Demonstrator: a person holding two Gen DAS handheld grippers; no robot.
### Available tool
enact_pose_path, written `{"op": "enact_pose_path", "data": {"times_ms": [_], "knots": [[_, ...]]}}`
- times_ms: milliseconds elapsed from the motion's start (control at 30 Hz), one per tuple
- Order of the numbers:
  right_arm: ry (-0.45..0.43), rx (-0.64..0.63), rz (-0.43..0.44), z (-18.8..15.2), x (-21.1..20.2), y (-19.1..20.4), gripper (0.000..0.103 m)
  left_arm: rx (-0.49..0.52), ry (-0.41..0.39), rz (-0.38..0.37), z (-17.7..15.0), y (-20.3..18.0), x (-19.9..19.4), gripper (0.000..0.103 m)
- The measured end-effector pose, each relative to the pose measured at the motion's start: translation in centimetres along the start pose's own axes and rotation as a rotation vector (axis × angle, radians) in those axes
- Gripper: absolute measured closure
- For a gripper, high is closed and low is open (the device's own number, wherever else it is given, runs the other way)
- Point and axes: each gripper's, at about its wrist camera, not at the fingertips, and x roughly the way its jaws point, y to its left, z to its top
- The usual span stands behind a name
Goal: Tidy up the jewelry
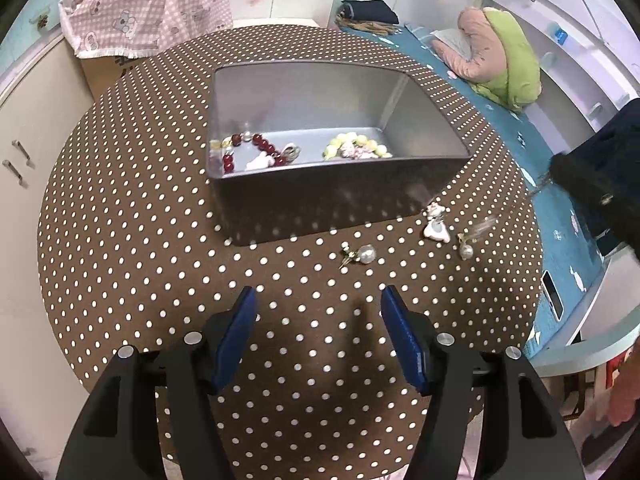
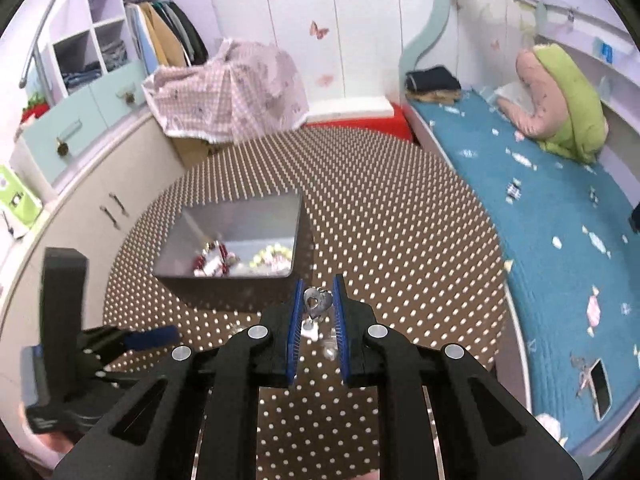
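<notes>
LEFT WRIST VIEW
left gripper point(image 1: 318, 330): hanging wide apart over the dotted tablecloth point(image 1: 160, 240), nothing btwn the pads, not touching anything.
tin point(image 1: 344, 196): sitting mid-table, open top; holding the red bead bracelet point(image 1: 256, 150) and the yellow bead bracelet point(image 1: 358, 147) on its floor.
pearl earring point(image 1: 366, 254): lying loose on the cloth just in front of the tin, ahead of the open pads.
white charm point(image 1: 436, 222): lying near the tin's right corner.
second pearl piece point(image 1: 468, 246): lying just beside the charm, partly blurred.
risk here: sweeping a wide pad across the cloth and flicking the pearl earring off the table; small round thing, prob. rolling easily.

RIGHT WRIST VIEW
right gripper point(image 2: 318, 312): pads drawn narrow, pinching a silver heart pendant point(image 2: 316, 304), held clear above the cloth, short of the tin point(image 2: 224, 240).
hold: catching only a thin edge, by the look of it; pendant hanging down btwn the pads.
left gripper again point(image 2: 152, 338): sitting low at left, beside the tin.
risk 1: thin metal slipping out mid-carry and dropping outside the tin, poss. bouncing to the floor.
risk 2: chain, if any (cannot tell), trailing and snagging on the tin's rim.
risk 3: letting go too early, before getting over the opening.
risk 4: bumping the tin wall or the other tool while crossing over.
</notes>
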Motion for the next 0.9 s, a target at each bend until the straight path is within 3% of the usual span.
{"op": "enact_pose_path", "data": {"times_ms": [200, 467, 700, 767, 900], "knots": [[-0.040, 0.010, -0.039, 0.9, -1.6, -1.0, 0.088, 0.019, -0.007, -0.027, 0.6, -1.9, 0.0, 0.041], [0.030, 0.079, -0.040, -0.2, 1.0, -4.1, 0.088, 0.106, -0.020, -0.074, 1.8, -6.4, 0.9, 0.041], [0.049, 0.101, 0.001, -0.6, 2.7, -6.7, 0.088, 0.102, 0.008, -0.021, 2.9, -8.1, 3.3, 0.044], [0.058, 0.100, 0.016, -0.5, 3.4, -7.1, 0.088, 0.090, 0.016, 0.003, 3.3, -8.4, 3.9, 0.052], [0.080, 0.088, 0.052, -0.3, 4.7, -7.2, 0.088, 0.086, 0.024, 0.043, 4.0, -9.0, 5.2, 0.059]]}}
